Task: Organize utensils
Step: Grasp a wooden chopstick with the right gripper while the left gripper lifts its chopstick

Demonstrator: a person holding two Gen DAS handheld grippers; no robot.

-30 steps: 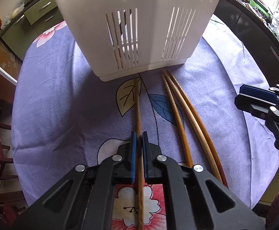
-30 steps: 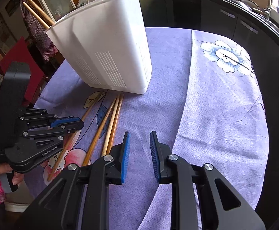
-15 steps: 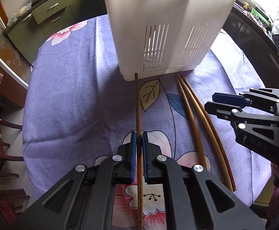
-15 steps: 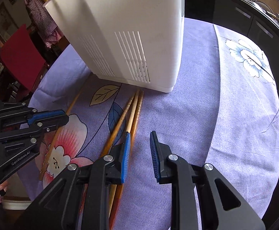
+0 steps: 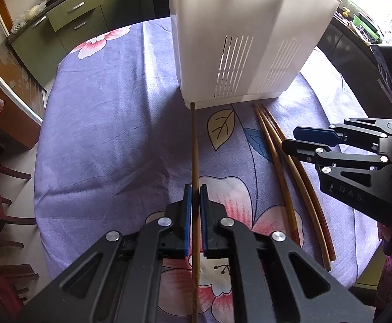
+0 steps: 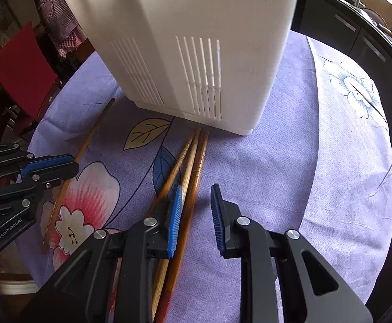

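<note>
We are in the middle of gathering chopsticks from the table [image 5: 93, 123] into the white slotted utensil holder [image 5: 239, 35], which stands toward the far edge of the flowered purple cloth. Our left tool [image 5: 195, 202] is clamped tight on a single brown chopstick [image 5: 194, 145]; its far tip lies just at the near left corner of the holder's base. Three more chopsticks [image 6: 188, 167] lie side by side on the cloth, their tips just short of the holder's near wall. Our right tool [image 6: 196, 210] hangs over them with its jaws narrowly parted and gripping nothing; the rightmost stick runs between the blue pads, the other two under or beside the left pad.

As we judge it, the left hand's next move is to lift and stand its chopstick upright, then lower it through the holder's open top, which neither view shows. The right must settle on one stick and close.
</note>
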